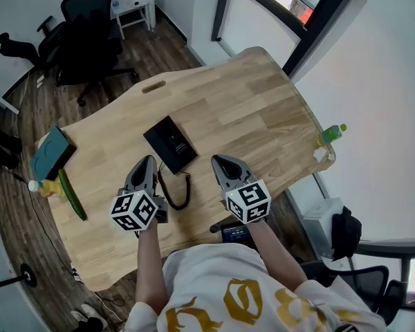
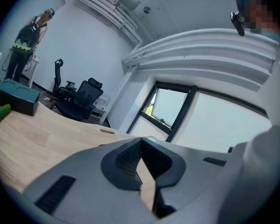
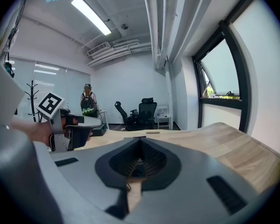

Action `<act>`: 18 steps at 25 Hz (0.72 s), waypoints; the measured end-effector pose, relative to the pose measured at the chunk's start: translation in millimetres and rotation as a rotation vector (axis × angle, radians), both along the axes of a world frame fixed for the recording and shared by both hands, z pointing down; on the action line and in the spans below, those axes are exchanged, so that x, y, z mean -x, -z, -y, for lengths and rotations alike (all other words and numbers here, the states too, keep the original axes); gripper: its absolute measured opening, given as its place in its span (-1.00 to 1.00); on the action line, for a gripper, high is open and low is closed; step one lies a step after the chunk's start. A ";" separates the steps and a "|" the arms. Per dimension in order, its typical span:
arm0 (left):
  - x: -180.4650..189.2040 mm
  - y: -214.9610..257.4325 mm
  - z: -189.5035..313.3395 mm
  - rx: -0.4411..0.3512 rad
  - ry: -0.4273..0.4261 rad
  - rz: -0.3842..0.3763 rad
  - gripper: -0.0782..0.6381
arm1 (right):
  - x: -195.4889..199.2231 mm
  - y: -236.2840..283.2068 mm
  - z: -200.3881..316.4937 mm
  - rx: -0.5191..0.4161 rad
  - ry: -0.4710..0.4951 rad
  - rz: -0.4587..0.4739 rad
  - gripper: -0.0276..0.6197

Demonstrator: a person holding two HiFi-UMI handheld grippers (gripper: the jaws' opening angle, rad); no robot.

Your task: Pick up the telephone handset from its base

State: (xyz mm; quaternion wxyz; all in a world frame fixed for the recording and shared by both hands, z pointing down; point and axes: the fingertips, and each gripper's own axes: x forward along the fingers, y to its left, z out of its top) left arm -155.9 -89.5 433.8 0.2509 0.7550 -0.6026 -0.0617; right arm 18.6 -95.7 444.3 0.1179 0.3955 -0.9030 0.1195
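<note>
The black telephone (image 1: 170, 144) lies flat on the wooden table (image 1: 249, 109), its handset resting on the base. A dark coiled cord (image 1: 182, 191) runs from it toward the near edge. My left gripper (image 1: 148, 159) hovers just left of the phone's near corner, with its jaws shut and empty (image 2: 141, 140). To the right of the phone, my right gripper (image 1: 218, 159) is level with the left one, also shut on nothing (image 3: 140, 140). In the right gripper view the left gripper (image 3: 71, 125) shows at the left.
A teal-topped box (image 1: 52, 152), a long green object (image 1: 72, 194) and a yellowish bottle (image 1: 47, 187) sit at the table's left end. A green bottle (image 1: 332, 133) stands at the right edge. Black office chairs (image 1: 83, 33) are beyond the table.
</note>
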 end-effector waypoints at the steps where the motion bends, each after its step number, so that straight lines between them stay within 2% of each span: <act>1: 1.1 -0.2 0.9 0.001 0.003 0.000 -0.76 | 1.9 0.2 2.2 -0.002 0.006 0.000 -0.90; 13: 10.0 -15.7 9.8 0.035 0.036 0.062 -0.76 | 19.0 -11.9 19.8 0.027 0.054 0.013 -0.90; 18: 5.9 -35.1 13.6 0.077 0.028 0.054 -0.76 | 15.4 -25.9 28.5 0.057 0.039 0.014 -0.90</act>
